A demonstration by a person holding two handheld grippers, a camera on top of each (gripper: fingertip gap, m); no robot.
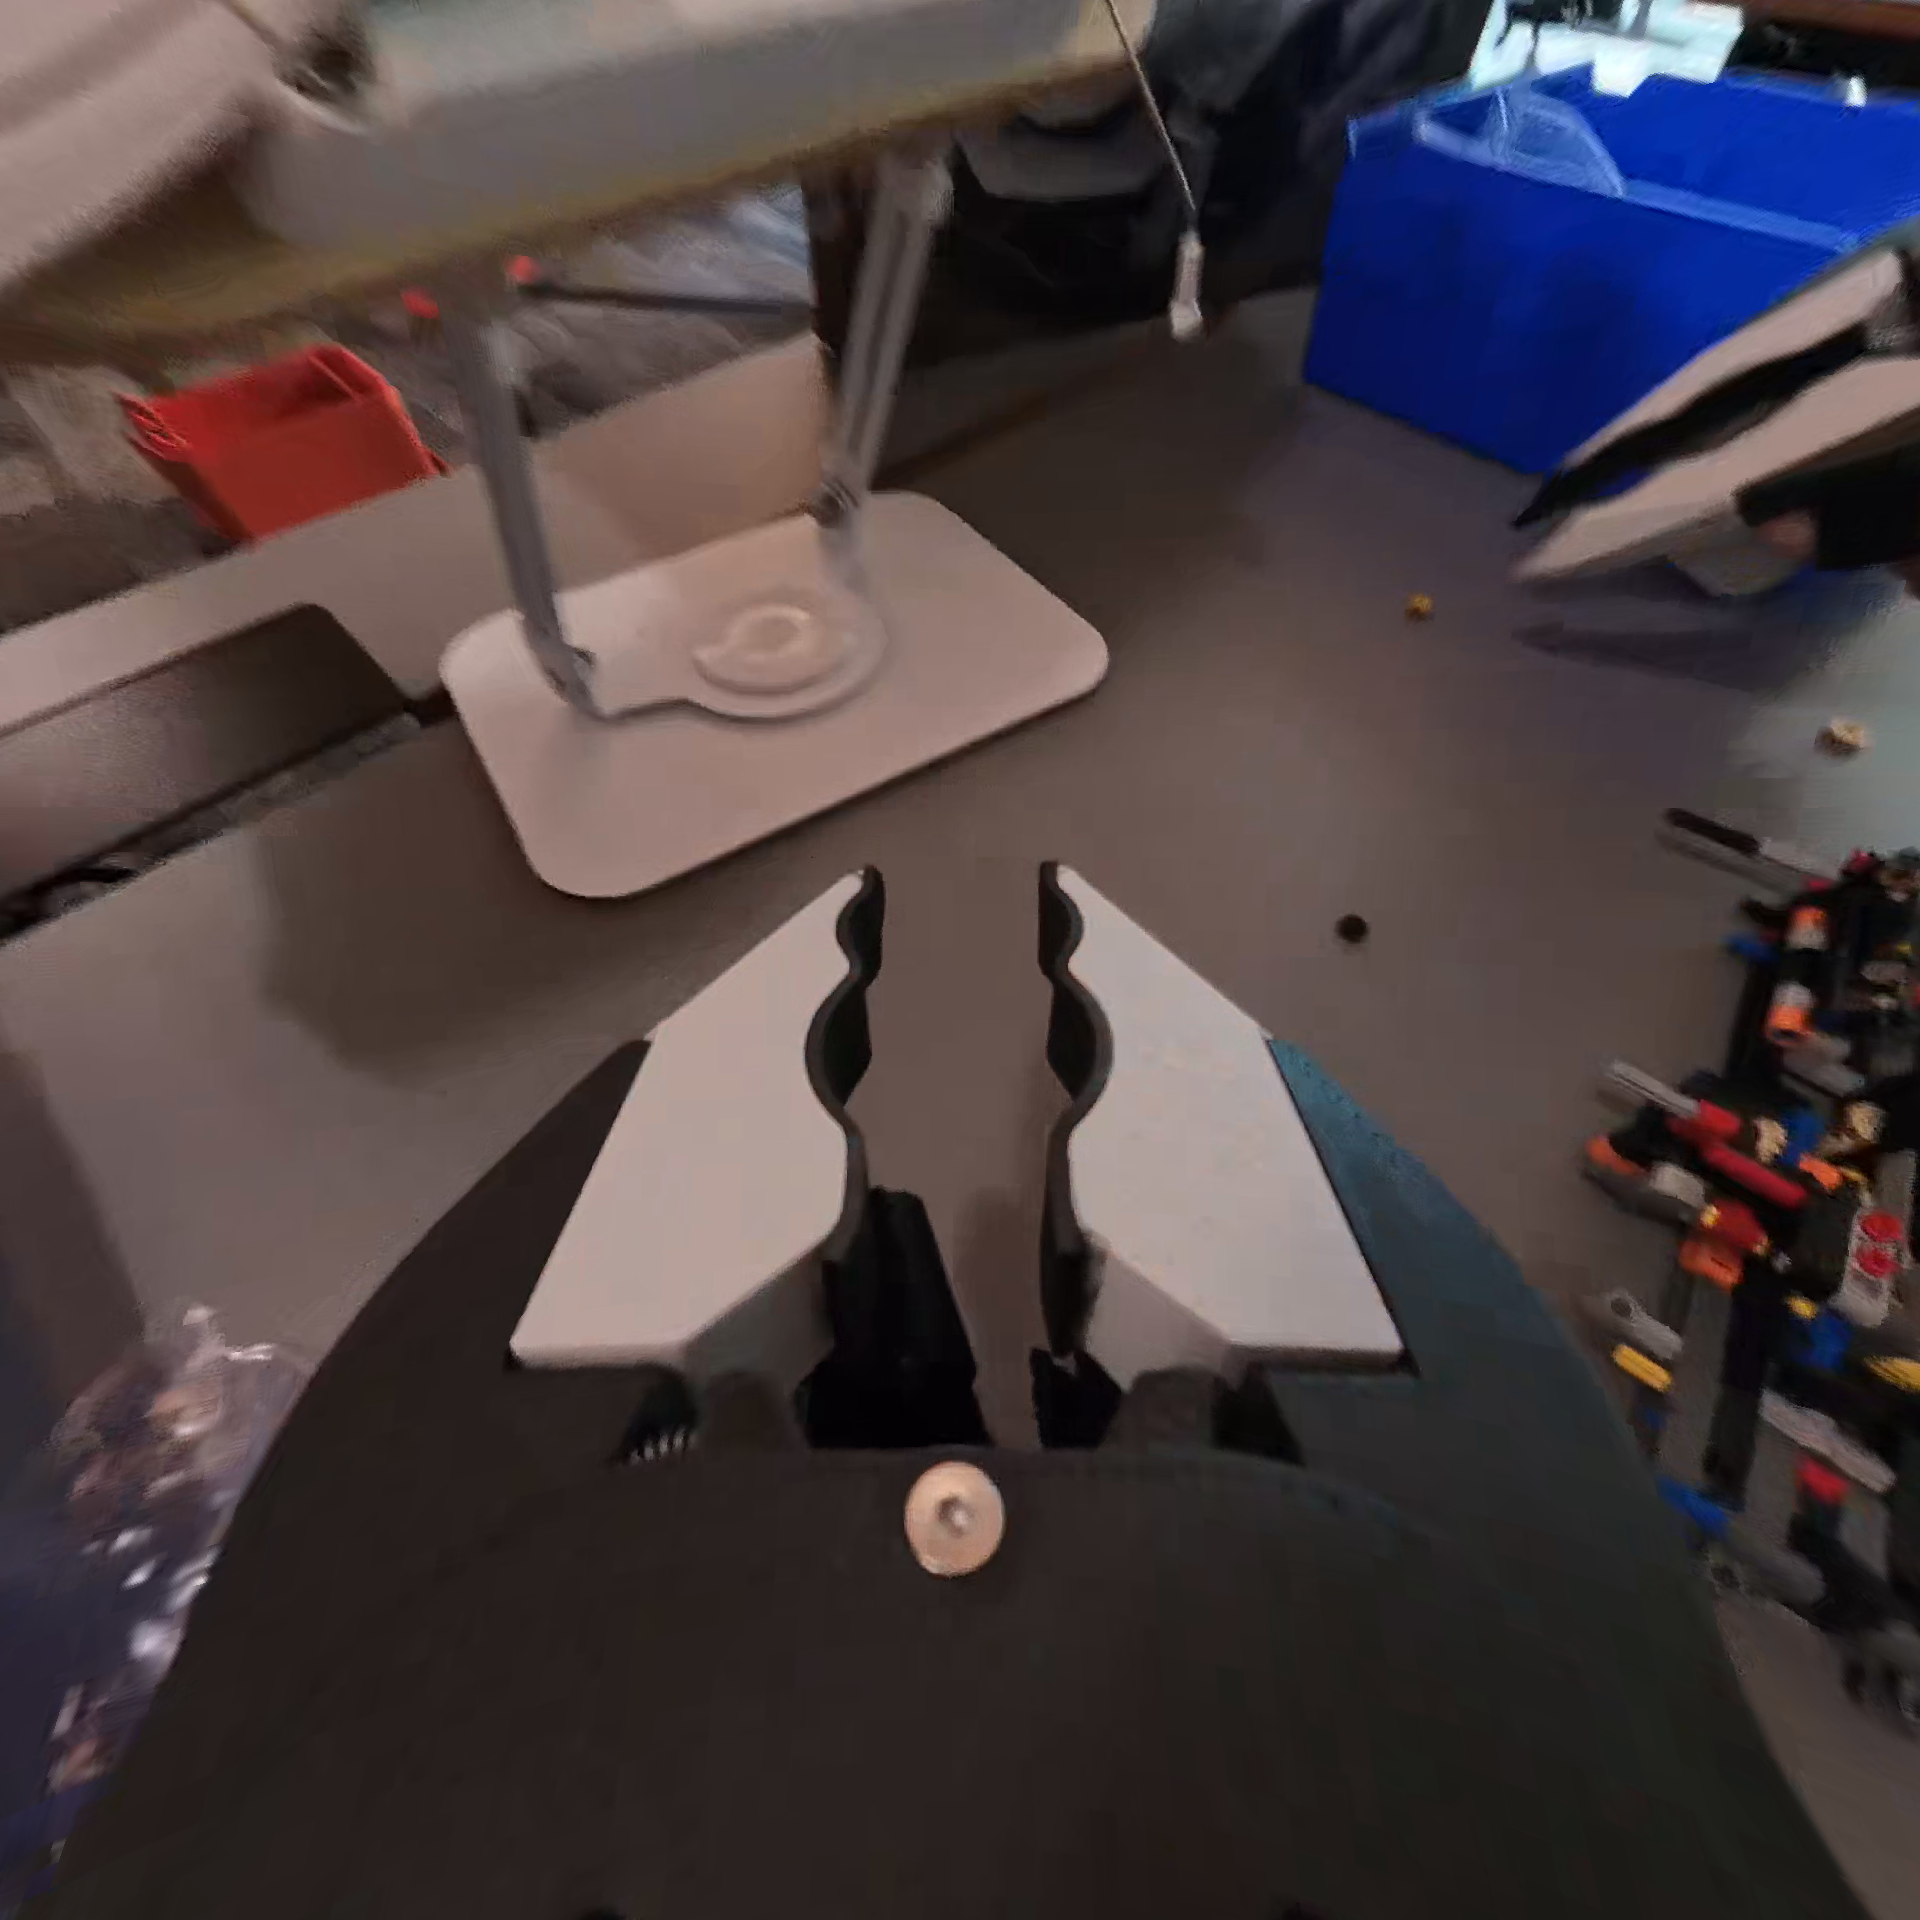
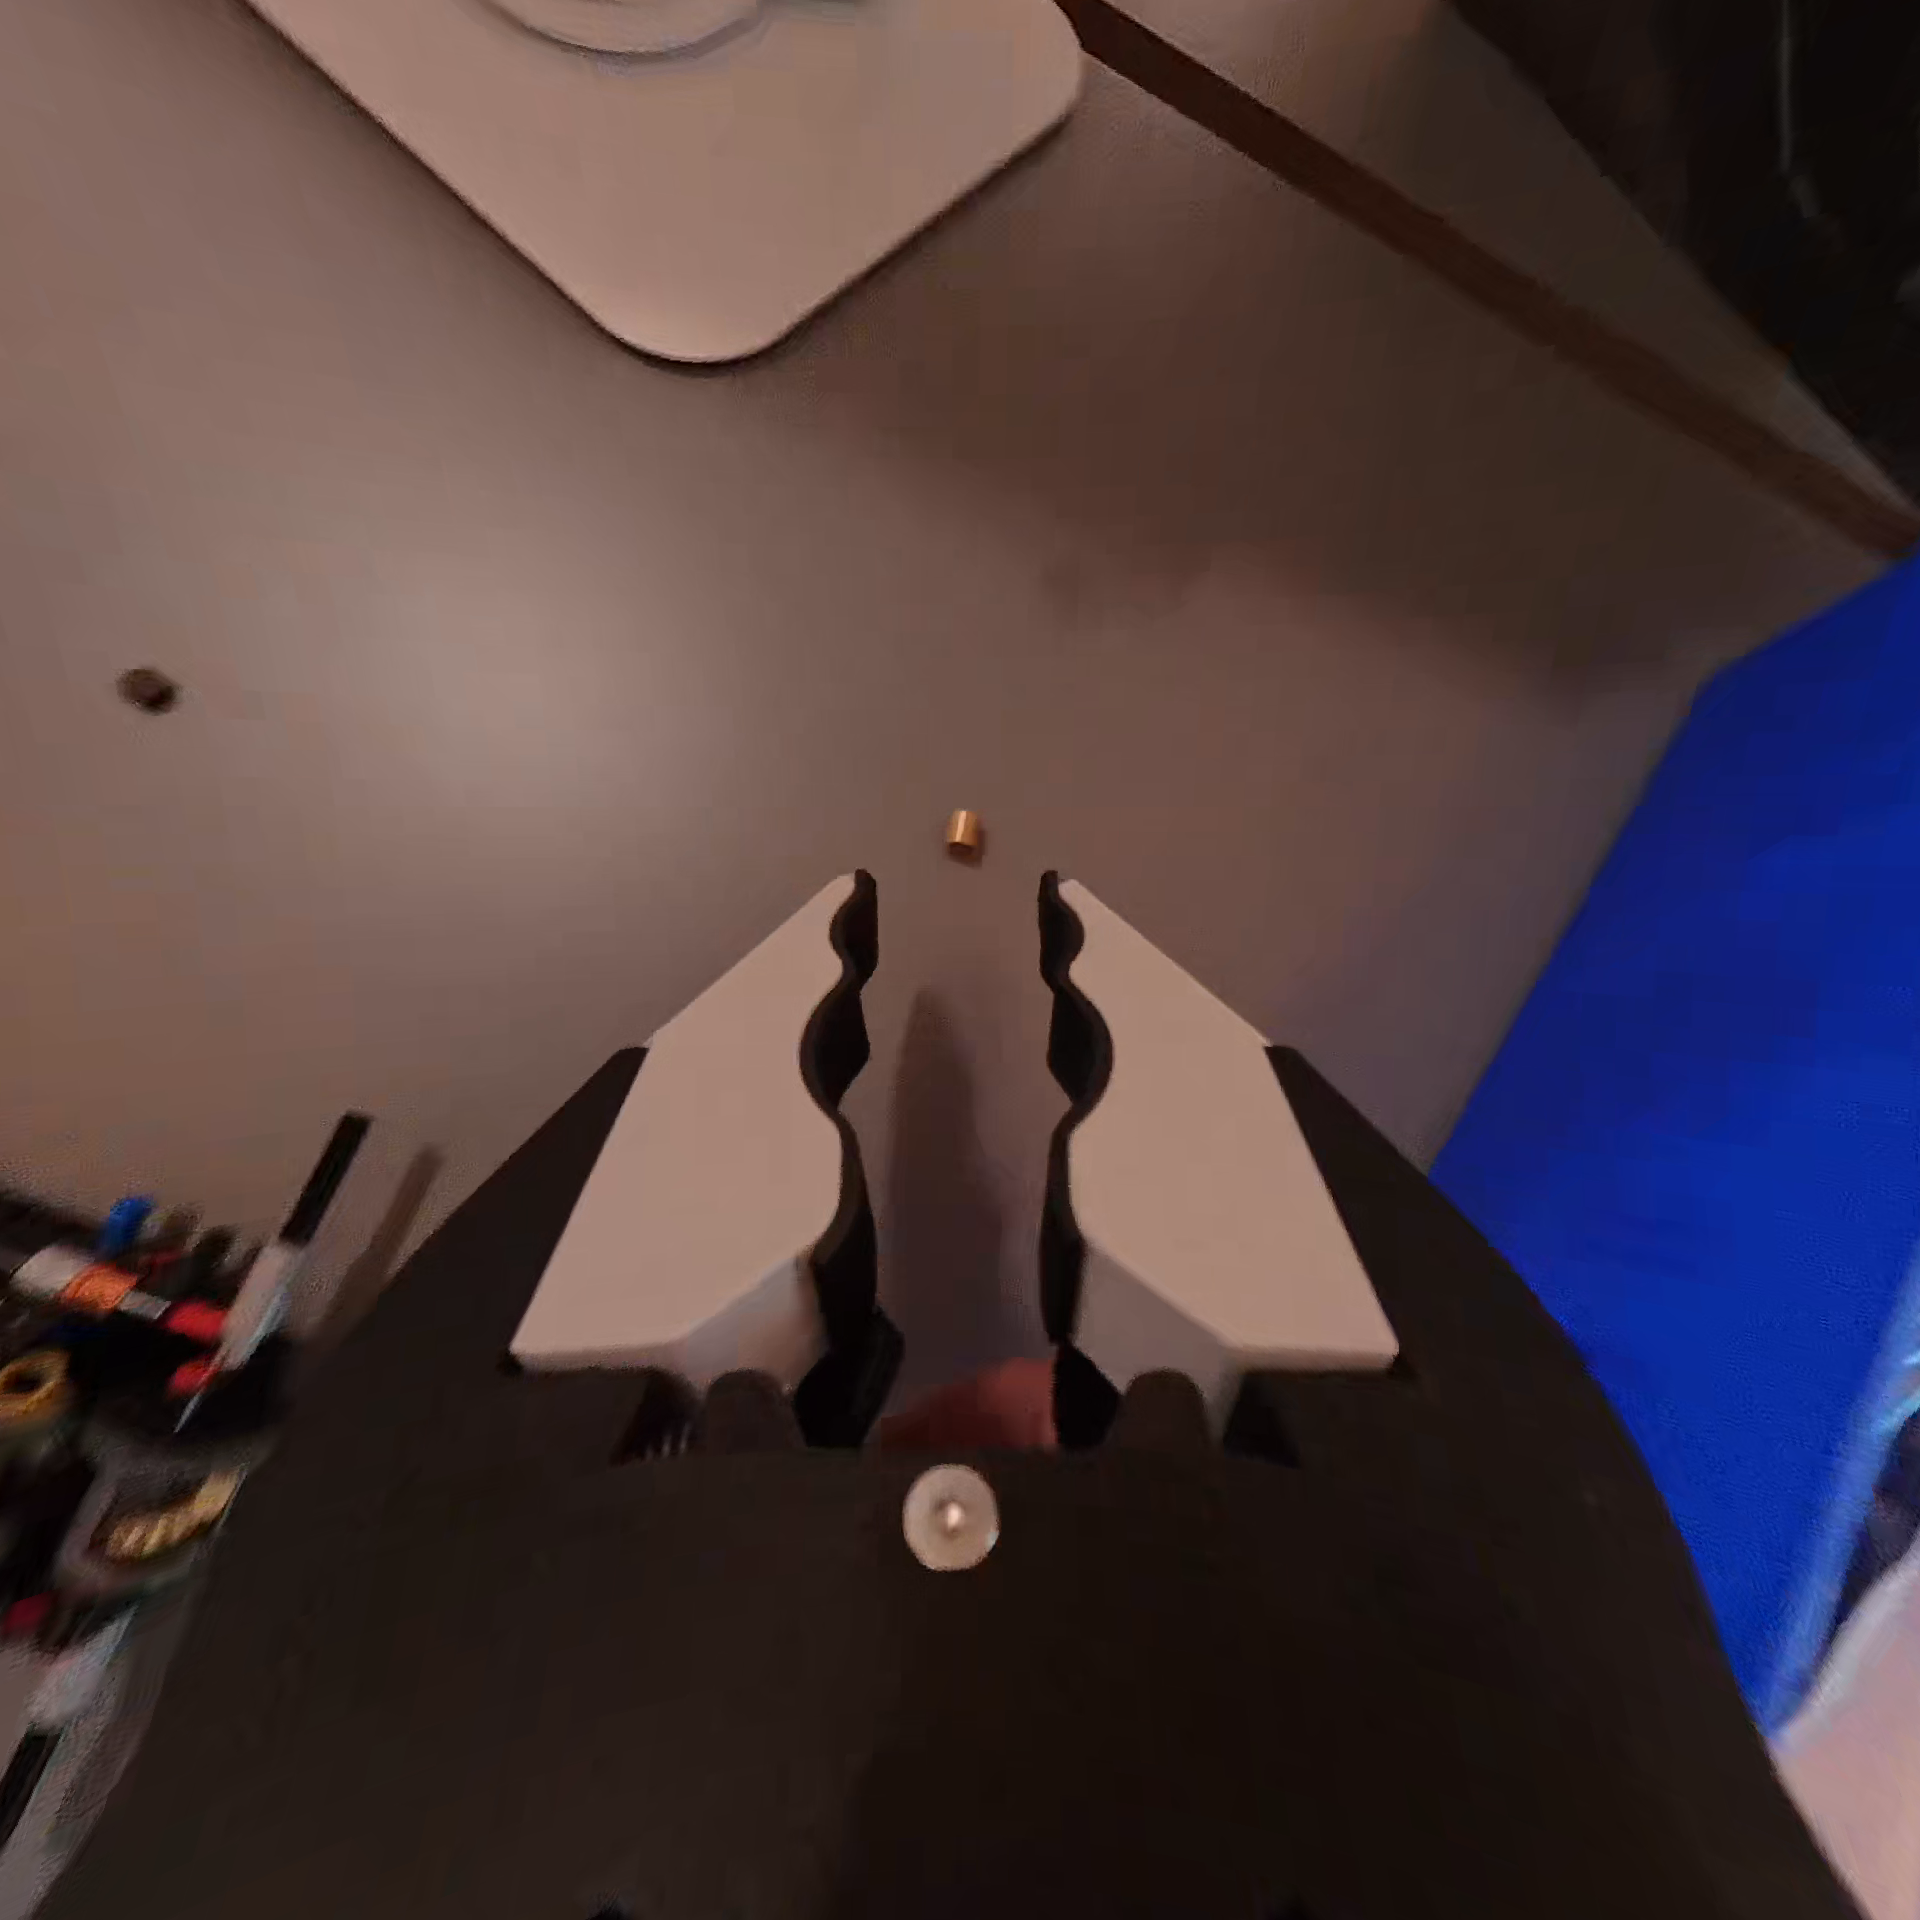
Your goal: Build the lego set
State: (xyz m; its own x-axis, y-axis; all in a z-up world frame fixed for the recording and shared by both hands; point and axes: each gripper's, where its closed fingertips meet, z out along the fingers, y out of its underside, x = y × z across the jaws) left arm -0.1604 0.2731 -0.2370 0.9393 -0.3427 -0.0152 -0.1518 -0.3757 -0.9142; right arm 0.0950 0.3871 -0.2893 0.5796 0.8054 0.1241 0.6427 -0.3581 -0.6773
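- Left wrist view: the left gripper [image 1: 961, 883] hangs over bare grey table [image 1: 1299, 644], its jaws spread with a clear gap and nothing between them.
- Ahead of its tips stands the pale base plate of a stand [image 1: 790, 748], with two slanted metal legs rising from it.
- Off to its right lies the part-built lego model [image 1: 1808, 1226], a dark frame with orange, red and blue pieces. A small black round piece [image 1: 1350, 928] sits alone between the tips and the model.
- Far right and ahead, the right gripper [image 1: 1548, 540] shows with its tips low over the table. A tiny gold piece [image 1: 1415, 606] lies just beside them, and a tan piece [image 1: 1843, 736] a little nearer the camera. Behind stands a blue bin [image 1: 1558, 312]; far left, a red bin [image 1: 281, 447].
- Right wrist view: the right gripper [image 2: 956, 883] is also spread and empty.
- The small gold cylinder [image 2: 963, 834] lies just beyond its tips, nearly centred on the gap and slightly toward the right finger.
- The model is down at its left, blurred; the blue bin fills its right.
- Step in hand, as I judge it: picking up the gold cylinder.
- To do it well, ease forward so the cylinder sits between the foremost pads, centre it, keep the tips low but off the table, then squeeze gently.
- So small and round a piece may roll or squirt out if caught off-centre.
- The left gripper seems free to steady the model afterwards.
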